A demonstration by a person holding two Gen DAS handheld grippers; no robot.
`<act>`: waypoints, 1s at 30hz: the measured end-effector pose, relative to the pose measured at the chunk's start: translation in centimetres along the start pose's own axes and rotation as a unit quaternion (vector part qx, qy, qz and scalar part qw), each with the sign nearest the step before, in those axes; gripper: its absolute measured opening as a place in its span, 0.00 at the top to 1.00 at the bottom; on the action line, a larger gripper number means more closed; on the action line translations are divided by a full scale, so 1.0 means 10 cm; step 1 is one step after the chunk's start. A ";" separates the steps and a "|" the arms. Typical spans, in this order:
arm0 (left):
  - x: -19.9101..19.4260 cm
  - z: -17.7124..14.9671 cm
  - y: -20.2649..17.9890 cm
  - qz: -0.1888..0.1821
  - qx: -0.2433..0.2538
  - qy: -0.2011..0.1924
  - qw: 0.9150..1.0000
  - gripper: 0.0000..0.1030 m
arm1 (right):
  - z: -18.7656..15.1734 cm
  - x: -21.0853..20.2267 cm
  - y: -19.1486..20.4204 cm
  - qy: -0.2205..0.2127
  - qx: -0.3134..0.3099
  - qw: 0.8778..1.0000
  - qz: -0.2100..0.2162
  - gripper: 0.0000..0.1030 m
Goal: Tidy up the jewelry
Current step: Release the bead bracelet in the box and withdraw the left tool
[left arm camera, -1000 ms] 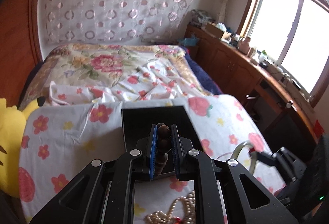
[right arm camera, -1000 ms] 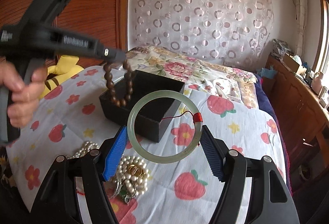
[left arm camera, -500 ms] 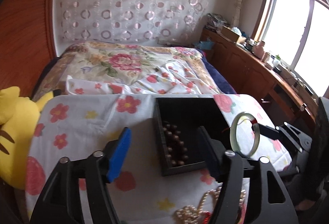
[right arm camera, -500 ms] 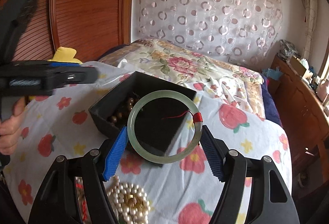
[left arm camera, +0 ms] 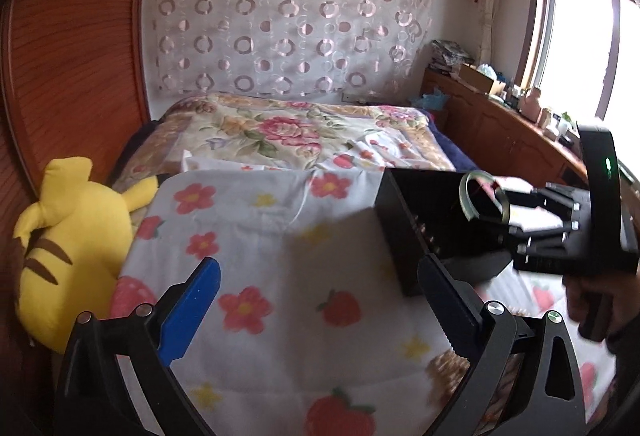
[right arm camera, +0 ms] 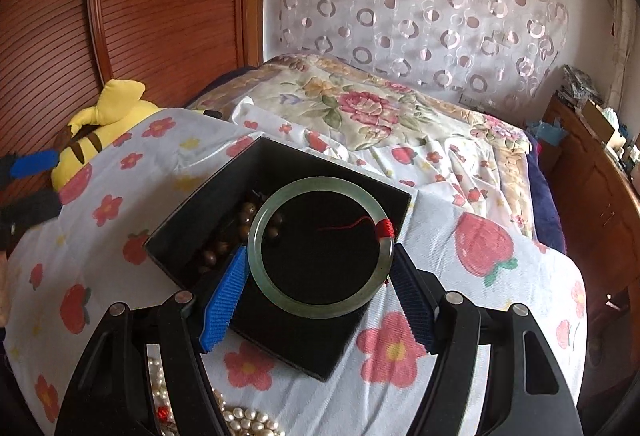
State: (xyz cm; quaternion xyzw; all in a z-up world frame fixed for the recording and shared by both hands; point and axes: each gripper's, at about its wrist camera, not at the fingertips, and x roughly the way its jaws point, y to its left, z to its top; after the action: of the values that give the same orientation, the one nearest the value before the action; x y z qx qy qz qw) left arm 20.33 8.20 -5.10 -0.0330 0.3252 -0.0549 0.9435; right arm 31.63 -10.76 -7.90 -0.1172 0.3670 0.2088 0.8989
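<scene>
Your right claw (right arm camera: 318, 286), clamped on the jade bangle (right arm camera: 320, 250) at frame centre over the black box (right arm camera: 192, 232), risks cracking it on the wooden beads (right arm camera: 248, 214) if released high, while your left claw (left arm camera: 320, 312) is opening with nothing between its jaws.

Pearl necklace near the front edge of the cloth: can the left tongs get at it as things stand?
Probably yes. The left tongs are empty, jaws opening, and the pearl necklace lies uncovered on the cloth beside the black box; the right tongs hover close above.
</scene>
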 end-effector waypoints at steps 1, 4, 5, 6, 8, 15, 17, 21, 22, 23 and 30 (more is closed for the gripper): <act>-0.01 -0.04 0.01 0.000 0.002 0.003 1.000 0.08 | 0.01 0.01 0.00 0.002 0.001 1.000 0.000 0.28; -0.03 -0.18 -0.02 -0.005 0.006 0.020 1.000 0.08 | 0.03 0.02 0.01 0.003 0.006 1.000 -0.001 0.28; -0.05 -0.22 -0.02 -0.005 0.005 0.020 1.000 0.08 | 0.03 0.02 0.01 0.003 0.006 1.000 -0.001 0.28; -0.06 -0.28 -0.02 -0.009 0.003 0.020 1.000 0.08 | 0.04 0.00 0.01 0.000 0.005 1.000 0.000 0.28; -0.09 -0.36 -0.03 -0.012 0.001 0.020 1.000 0.08 | 0.04 -0.03 0.02 -0.004 0.004 1.000 0.003 0.28; -0.27 -0.60 -0.20 -0.027 0.009 0.017 0.999 0.08 | -0.16 -0.44 0.10 -0.031 -0.003 0.999 0.026 0.28; -0.34 -0.66 -0.28 -0.031 0.016 0.015 0.999 0.08 | -0.30 -0.59 0.14 -0.038 -0.013 0.999 0.037 0.34; -0.42 -0.78 -0.41 -0.043 0.023 0.019 0.999 0.08 | -0.63 -0.73 0.24 -0.021 -0.035 0.998 0.056 0.50; -0.43 -0.80 -0.44 -0.045 0.026 0.020 0.998 0.08 | -0.71 -0.75 0.28 -0.015 -0.041 0.997 0.058 0.52; -0.44 -0.82 -0.46 -0.047 0.028 0.021 0.998 0.08 | -0.77 -0.75 0.29 -0.010 -0.043 0.997 0.058 0.57; -0.49 -0.96 -0.63 -0.065 0.045 0.030 0.996 0.08 | -1.06 -0.70 0.37 0.020 -0.052 0.995 0.081 0.82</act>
State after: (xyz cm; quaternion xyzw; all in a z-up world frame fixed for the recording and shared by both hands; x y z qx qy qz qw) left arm 10.02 2.29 -9.02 -0.0100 0.3475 -0.1313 0.9284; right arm 18.99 -13.35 -10.58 -0.1383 0.3820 0.2975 0.8640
